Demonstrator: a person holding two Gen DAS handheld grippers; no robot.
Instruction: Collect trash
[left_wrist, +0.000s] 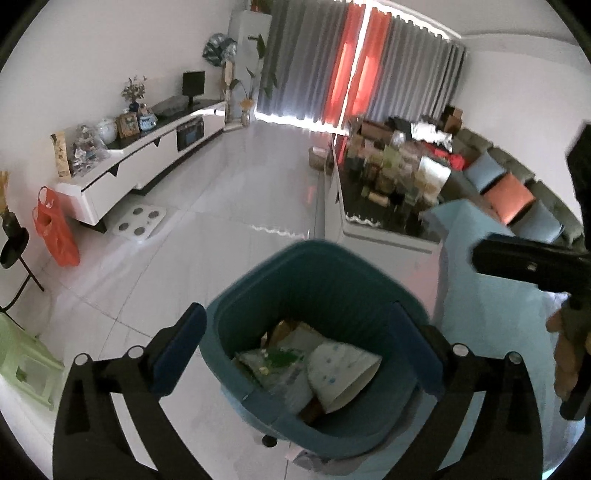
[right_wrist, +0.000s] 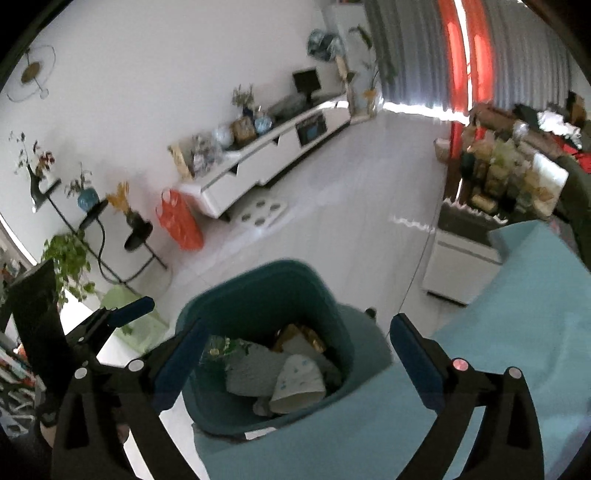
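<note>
Both tongs spread wide above the teal waste bin (left_wrist: 295, 280), nothing gripped

The bin, ribbed inside, stands on pale floor tile (left_wrist: 221, 206) directly below and between the pads of each tool; it holds crumpled wrappers (left_wrist: 280, 362), a white dotted paper cone (left_wrist: 343, 373) and a brown packet (right_wrist: 299, 338). Left gripper (left_wrist: 299, 354): tilted downward, jaws fully apart, pads clear of the rim on either side. Right gripper (right_wrist: 299, 369): same downward tilt, jaws fully apart, empty; its left pad overlaps the bin's rim in view, contact cannot be told. A light-blue surface (right_wrist: 517, 314) borders the bin just right of both tongs; open floor extends ahead and to the left toward a white low cabinet (left_wrist: 155, 155)
</note>
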